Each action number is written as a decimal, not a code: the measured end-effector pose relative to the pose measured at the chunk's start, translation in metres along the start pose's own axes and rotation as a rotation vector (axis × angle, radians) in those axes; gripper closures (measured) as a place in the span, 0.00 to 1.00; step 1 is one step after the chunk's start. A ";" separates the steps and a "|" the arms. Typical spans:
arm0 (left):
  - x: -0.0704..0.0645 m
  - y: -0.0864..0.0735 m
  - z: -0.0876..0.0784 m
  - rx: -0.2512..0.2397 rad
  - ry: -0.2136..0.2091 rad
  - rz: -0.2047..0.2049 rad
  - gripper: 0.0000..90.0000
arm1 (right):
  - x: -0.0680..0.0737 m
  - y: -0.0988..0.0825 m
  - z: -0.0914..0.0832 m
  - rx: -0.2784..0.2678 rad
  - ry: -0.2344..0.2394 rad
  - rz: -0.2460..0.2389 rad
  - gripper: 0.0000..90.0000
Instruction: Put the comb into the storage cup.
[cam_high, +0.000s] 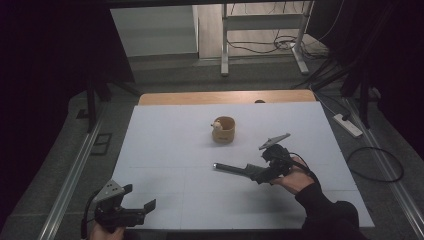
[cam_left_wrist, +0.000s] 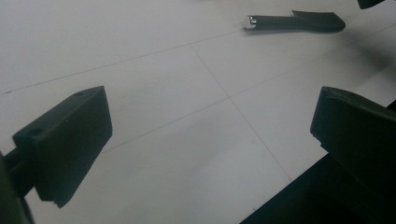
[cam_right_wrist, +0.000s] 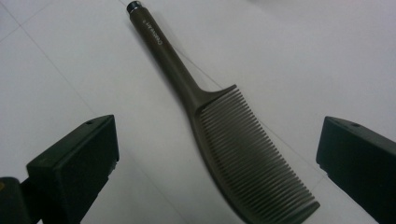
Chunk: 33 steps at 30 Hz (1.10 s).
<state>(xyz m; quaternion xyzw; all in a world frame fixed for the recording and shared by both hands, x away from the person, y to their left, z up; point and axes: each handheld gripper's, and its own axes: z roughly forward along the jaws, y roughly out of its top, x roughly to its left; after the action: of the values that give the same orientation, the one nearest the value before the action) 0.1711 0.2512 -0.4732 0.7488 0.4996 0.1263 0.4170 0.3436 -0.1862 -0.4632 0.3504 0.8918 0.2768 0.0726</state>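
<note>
One comb (cam_right_wrist: 219, 116) lies on the white table (cam_high: 165, 150); it has a single handle with one metal-tipped end. One round wooden holder (cam_high: 224, 130) stands on the same surface, with one small pale object at its rim; what that object is cannot be told. Two grippers are present: one left gripper (cam_high: 137, 197) and one right gripper (cam_high: 255, 174), each with two black jaws. Two hands are in view, one per gripper. One white power strip (cam_high: 347, 125) lies on the floor.

matt dark plastic comb (cam_right_wrist: 243, 154), shiny metal-tipped handle.
</note>
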 end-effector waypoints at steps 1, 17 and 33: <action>0.000 0.000 0.000 0.000 0.000 0.000 0.00 | 0.000 0.000 0.000 0.000 0.000 0.000 0.00; 0.001 0.000 0.000 0.000 -0.006 0.000 0.00 | 0.009 0.028 0.021 0.005 -0.019 -0.039 0.00; 0.001 0.000 0.000 -0.001 -0.010 -0.002 0.00 | 0.013 0.045 0.041 0.038 -0.009 -0.048 0.01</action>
<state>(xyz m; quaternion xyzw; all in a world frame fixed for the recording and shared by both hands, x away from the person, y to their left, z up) 0.1717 0.2518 -0.4734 0.7487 0.4981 0.1226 0.4199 0.3733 -0.1321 -0.4716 0.3316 0.9047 0.2565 0.0764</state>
